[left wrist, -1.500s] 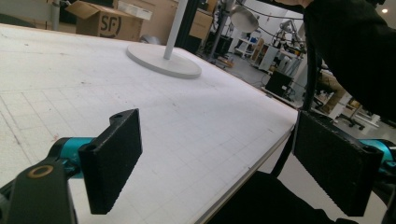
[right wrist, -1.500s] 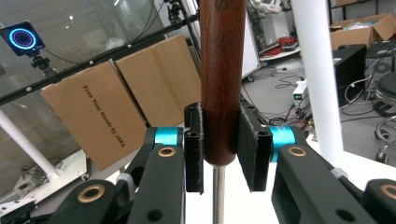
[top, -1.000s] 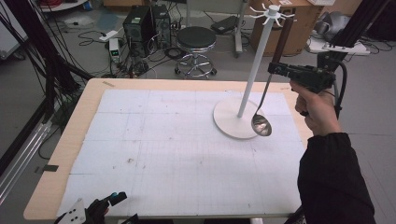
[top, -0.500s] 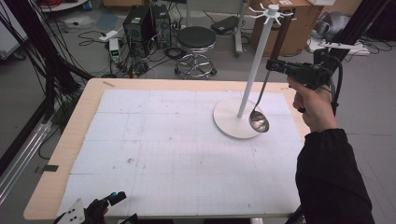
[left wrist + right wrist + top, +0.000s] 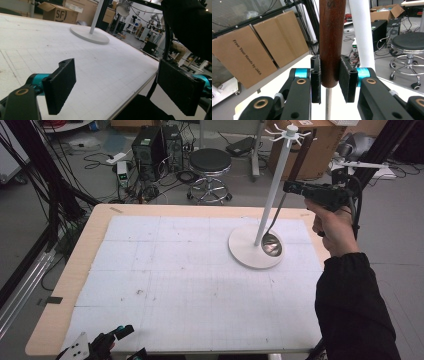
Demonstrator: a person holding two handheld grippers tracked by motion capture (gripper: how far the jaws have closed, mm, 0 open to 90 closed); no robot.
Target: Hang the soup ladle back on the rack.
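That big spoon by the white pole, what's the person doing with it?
A person's right gripper has its jaws shut on the wooden handle of a ladle. The ladle hangs upright beside the white stand, its bowl low over the stand's round base. The hooks up top are bare. The left gripper waits open at the table's near edge.

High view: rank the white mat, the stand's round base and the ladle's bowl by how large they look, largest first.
1. white mat
2. stand's round base
3. ladle's bowl

All three sit at about table level, so nearness barely affects the order.

Ladle [image 5: 271,244] bowl glossy metal; handle dark wood (smooth).
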